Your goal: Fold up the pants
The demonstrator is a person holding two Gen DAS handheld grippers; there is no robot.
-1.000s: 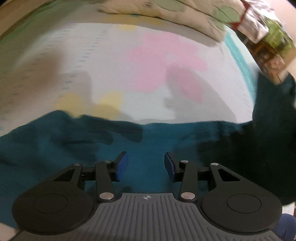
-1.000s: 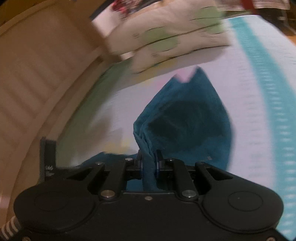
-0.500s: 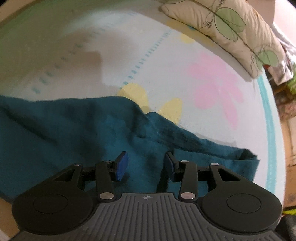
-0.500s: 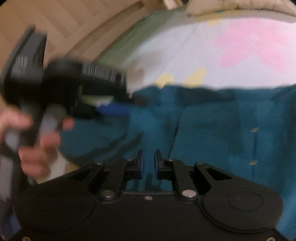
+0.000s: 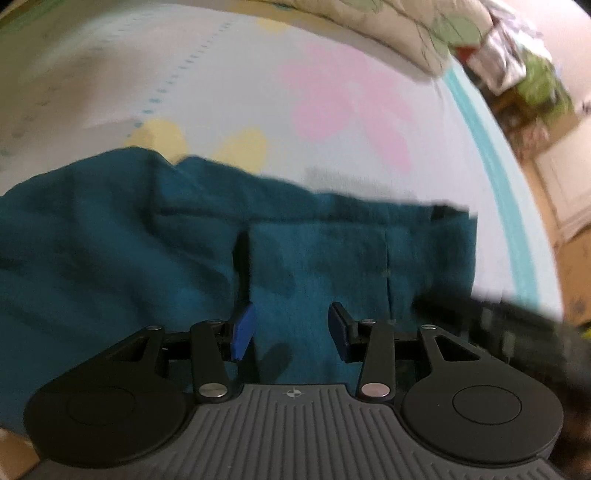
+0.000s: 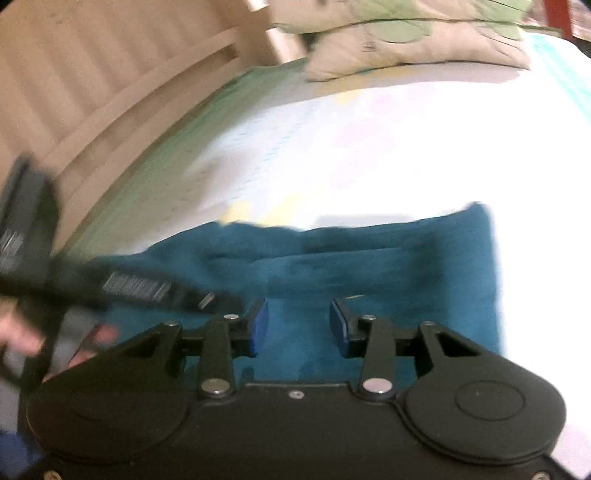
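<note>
Left-wrist view, from left to right: the teal pants lie spread across the flowered bed sheet, filling the lower left and centre of the view, with rumpled folds at the left and a flatter doubled panel toward the right whose edge ends short of the sheet's turquoise border; the left gripper hangs above this cloth with its blue-padded jaws apart, no fabric between them, the pants seen through the gap below and beyond the fingertips; a dark vertical crease in the cloth runs up from just above the left-hand pad; at the lower right a blurred dark bar, the right gripper's body, crosses over the edge of the pants; a leaf-print pillow lies at the top of the bed, well apart from the garment. Right-wrist view, from left to right: a hand grips the left gripper's blurred handle at the far left, its tip reaching over the pants near the right gripper's left-hand finger; the right gripper shows its jaws apart, having just been opening, with nothing clamped, the teal cloth lying beneath and ahead of the pads; the folded pants extend to the right, their far edge square against the white sheet; a slatted wooden bed frame curves along the upper left
</note>
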